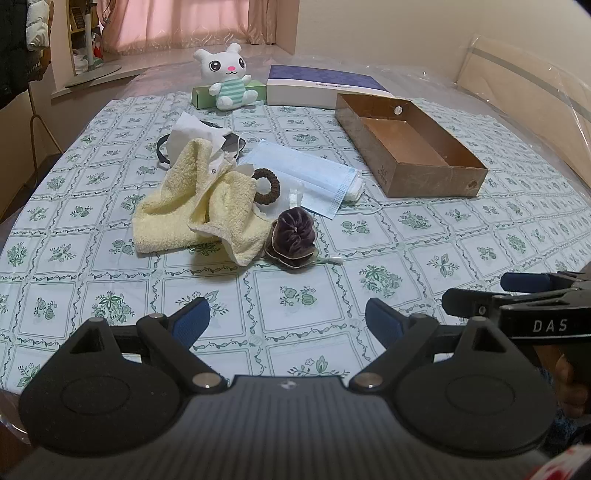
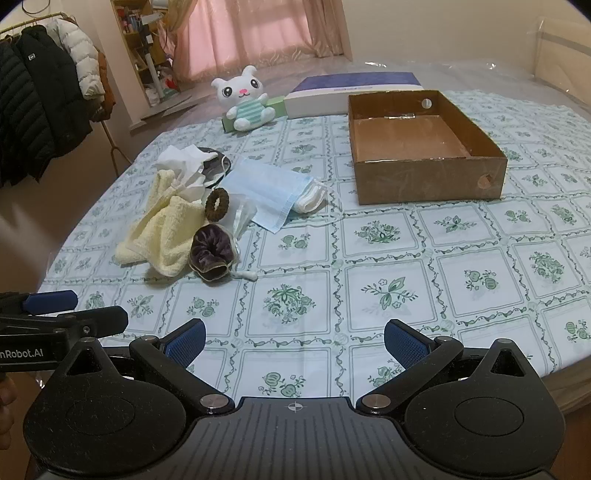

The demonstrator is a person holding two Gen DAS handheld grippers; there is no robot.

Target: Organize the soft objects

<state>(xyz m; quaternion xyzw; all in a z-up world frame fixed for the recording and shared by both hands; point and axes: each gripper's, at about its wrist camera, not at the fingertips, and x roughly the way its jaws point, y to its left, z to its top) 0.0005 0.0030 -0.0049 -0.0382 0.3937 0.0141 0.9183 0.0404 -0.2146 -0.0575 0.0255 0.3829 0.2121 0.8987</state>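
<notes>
— What covers the tabletop [image 1: 424, 236]?

— A green floral checked cloth, with pink curtains [image 2: 258, 33] behind. The soft things, a yellow towel [image 1: 177, 206], blue face mask [image 1: 306, 173] and purple scrunchie [image 1: 293, 236], lie heaped left of the brown cardboard box [image 1: 436, 177].

— And the views?

— Only the right wrist view shows coats [image 2: 40, 110] on a rack. The left hand-held gripper [image 1: 288, 319] and the right hand-held gripper [image 2: 295, 338] are both spread, gripping nothing, near the box's front.
</notes>
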